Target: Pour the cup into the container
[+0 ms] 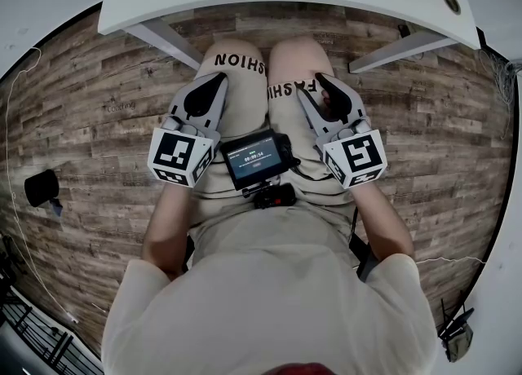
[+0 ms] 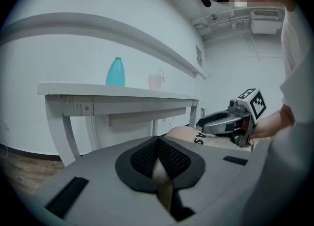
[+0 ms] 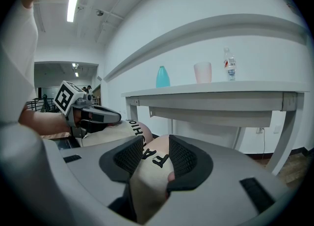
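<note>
A pale pink cup (image 3: 202, 72) and a teal bottle-shaped container (image 3: 163, 76) stand on the white table (image 3: 221, 92) ahead; the left gripper view shows the cup (image 2: 155, 81) and the container (image 2: 115, 71) too. Both grippers rest low on the seated person's thighs, below the tabletop and well short of it. My left gripper (image 1: 220, 78) has its pads touching at the tips (image 2: 157, 140), with nothing in them. My right gripper (image 1: 320, 80) stands a little open (image 3: 156, 144), and only the thigh shows through the gap.
A clear water bottle (image 3: 229, 65) stands just right of the cup. The table's underside braces and legs (image 1: 167, 39) hang over the knees. A small screen device (image 1: 255, 157) sits on the lap between the grippers. A black object (image 1: 41, 187) lies on the wooden floor at left.
</note>
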`<state>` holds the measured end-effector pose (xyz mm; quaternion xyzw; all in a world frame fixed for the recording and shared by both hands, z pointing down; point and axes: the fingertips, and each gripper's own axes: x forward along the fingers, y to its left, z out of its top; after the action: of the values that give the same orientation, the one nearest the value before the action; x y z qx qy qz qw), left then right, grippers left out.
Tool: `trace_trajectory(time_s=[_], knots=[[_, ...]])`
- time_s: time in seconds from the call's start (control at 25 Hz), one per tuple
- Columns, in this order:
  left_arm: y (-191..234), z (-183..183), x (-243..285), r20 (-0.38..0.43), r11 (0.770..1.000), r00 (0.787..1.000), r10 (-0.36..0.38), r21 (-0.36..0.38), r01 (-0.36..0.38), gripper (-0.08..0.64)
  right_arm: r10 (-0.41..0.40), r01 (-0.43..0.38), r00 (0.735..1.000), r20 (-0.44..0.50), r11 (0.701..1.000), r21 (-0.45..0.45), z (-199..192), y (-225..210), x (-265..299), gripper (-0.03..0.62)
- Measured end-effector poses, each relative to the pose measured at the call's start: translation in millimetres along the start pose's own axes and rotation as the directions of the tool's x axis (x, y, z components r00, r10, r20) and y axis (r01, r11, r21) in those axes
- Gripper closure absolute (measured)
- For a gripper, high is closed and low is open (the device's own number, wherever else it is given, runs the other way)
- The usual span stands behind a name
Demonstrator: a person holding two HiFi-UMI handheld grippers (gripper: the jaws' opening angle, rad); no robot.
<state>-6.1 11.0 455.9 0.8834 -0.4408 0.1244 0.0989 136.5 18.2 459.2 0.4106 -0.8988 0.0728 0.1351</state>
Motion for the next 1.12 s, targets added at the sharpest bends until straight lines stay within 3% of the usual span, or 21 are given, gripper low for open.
trace_trajectory(time_s=[1.12], knots=[[-0.7,-0.8,0.7,-0.001,1.0,1.0,0.002,0.0,-0.002,0.549,0.002,-0.002,1.0,-0.003,1.0,-0.008,-1.0,-0.1,0.1,0.428]])
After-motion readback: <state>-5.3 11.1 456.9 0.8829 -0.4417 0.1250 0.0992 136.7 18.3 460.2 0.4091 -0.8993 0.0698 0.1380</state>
